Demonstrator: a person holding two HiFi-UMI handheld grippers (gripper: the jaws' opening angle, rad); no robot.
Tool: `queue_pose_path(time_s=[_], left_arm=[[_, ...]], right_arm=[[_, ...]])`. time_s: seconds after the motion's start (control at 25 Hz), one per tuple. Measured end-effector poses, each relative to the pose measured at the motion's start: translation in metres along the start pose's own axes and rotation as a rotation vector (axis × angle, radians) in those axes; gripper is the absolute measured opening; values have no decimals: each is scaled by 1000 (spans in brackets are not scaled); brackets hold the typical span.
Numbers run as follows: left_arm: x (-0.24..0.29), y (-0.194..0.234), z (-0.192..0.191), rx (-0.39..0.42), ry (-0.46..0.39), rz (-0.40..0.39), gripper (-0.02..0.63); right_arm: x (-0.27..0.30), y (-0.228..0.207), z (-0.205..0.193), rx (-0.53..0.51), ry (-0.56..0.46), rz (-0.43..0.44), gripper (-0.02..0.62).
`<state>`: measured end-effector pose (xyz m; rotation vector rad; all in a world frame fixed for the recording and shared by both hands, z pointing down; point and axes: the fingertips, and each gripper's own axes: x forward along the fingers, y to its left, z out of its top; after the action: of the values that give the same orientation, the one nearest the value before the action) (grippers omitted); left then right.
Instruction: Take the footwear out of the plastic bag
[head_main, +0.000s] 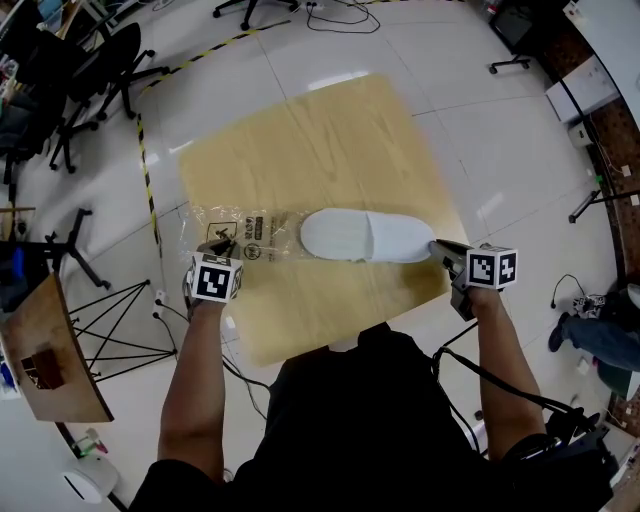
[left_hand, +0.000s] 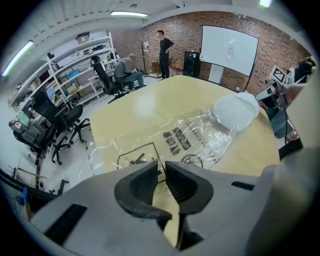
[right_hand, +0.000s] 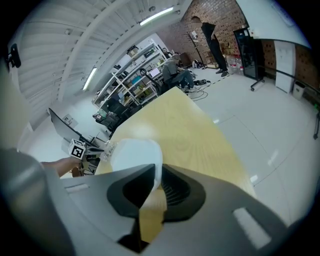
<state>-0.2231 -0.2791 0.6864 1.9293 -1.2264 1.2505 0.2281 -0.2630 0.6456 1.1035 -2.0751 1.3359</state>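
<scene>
Head view looks down on one pale wooden bench (head_main: 330, 140) that carries one clear plastic bag (head_main: 250, 235) and one white slipper (head_main: 365, 236). The two lie in a line across the near half of the top. The bag is on the left and the slipper on the right. The slipper's left end meets the bag's open end, and most of the slipper lies clear of the film on bare wood. Whether a second slipper is stacked under it cannot be told.

There are two tools, each with one marker cube (head_main: 216, 278). The left hand-held gripper (head_main: 222, 245) is at the bag's left end. In the left gripper view its jaws are drawn to a narrow slit, clenched on the crinkled film. The right hand-held gripper (head_main: 438, 246) is at the slipper's right end. In the right gripper view the slipper's white edge runs down between the jaws, which are closed on it.

The bag carries black print: one boxed pictogram, one round symbol and a short block of characters. None of it is sharp enough to read.

The left gripper view also shows one whiteboard (left_hand: 229, 49) on a brick wall and two people beyond the bench, one standing (left_hand: 165, 47) and one seated (left_hand: 125, 67).
</scene>
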Motion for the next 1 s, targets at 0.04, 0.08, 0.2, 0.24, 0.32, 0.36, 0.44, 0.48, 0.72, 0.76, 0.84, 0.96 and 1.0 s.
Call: queue_pose_path(time_s=[0.04,0.08,0.2,0.24,0.32,0.36,0.44,0.48,0.72,0.76,0.84,0.96,1.0], left_arm=[[-1,5,-2,-6,3,15,50],[-2,11,-3,-12,5,29,43],[-5,28,-7,-52,3,63,37],[-6,34,-8,-73,1,73,37],[-7,46,-9,-123,-5,92,35],[-9,52,-9,-149,-12,101,34],[-10,62,-5,-204,-31,113,32],[-10,65,-2,-234,-42,114,32],[2,62,38,-366,-131,61,32],[5,58,46,-373,-142,49,32],[10,46,64,-373,-158,20,31],[17,21,92,-360,-180,-32,31],[20,12,100,-353,-184,-47,31]], right_arm=[[-2,0,-2,-3,4,-2,44],[-4,-1,-4,-6,8,-4,44],[-10,-5,-8,-15,21,-13,44],[-11,-7,-9,-18,24,-16,45],[-14,-11,-11,-24,31,-23,46],[-15,-12,-12,-28,36,-25,45],[-17,-11,-15,-36,50,-26,46],[-17,-10,-16,-42,58,-25,45],[-11,5,-23,-71,77,-3,44],[-9,9,-22,-72,77,5,44],[-4,18,-22,-70,73,21,44],[2,32,-20,-60,62,45,44],[4,36,-20,-59,61,53,44]])
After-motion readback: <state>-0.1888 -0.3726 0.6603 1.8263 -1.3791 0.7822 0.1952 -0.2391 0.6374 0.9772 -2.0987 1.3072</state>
